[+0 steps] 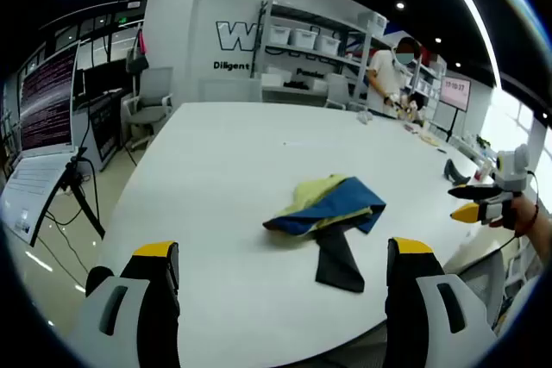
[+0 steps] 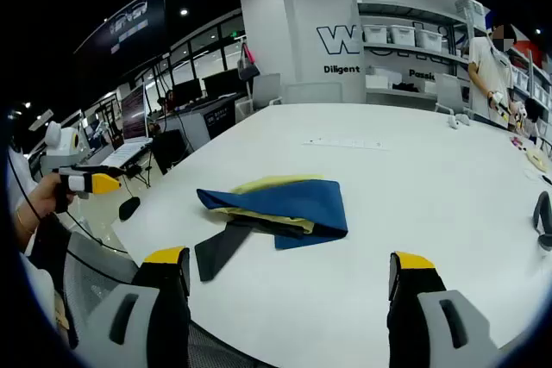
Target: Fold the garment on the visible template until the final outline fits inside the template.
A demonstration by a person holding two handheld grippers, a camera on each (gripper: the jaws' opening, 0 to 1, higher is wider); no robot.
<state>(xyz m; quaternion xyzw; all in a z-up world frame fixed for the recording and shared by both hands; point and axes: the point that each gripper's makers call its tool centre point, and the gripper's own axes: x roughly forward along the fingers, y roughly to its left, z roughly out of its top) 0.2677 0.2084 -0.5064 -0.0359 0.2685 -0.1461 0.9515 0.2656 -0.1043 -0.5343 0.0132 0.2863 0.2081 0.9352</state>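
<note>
In the left gripper view, the left claw (image 1: 280, 277) rises from the bottom edge with its two yellow-tipped jaws spread wide and nothing between them; it is released. Just ahead of it, between the lines of the two jaws and apart from both, the garment (image 1: 330, 213) lies crumpled on the white surface (image 1: 216, 178). It is a loose heap of blue and yellow-green cloth with a black part trailing toward the claw. Off to the right of the left claw, past the edge of the surface, the right claw (image 1: 461, 202) shows held in a hand (image 1: 517, 213), clear of the surface; its yellow-tipped jaws stand slightly apart.

In the right gripper view, the right claw (image 2: 289, 280) is likewise released, its jaws wide apart and empty. The garment (image 2: 280, 208) lies ahead of it, somewhat nearer the left jaw, touching neither. The blue cloth is folded over the yellow, and the black part points toward the left jaw. Well to the left of this claw, beyond the corner of the surface (image 2: 414, 178), the left claw (image 2: 90, 183) is held in a hand (image 2: 43, 200).

Farther beyond the garment, across the surface, stand an office chair (image 1: 148, 102), shelving (image 2: 414, 49) with white bins against a lettered wall, and a person (image 1: 385, 75) at the far end.
</note>
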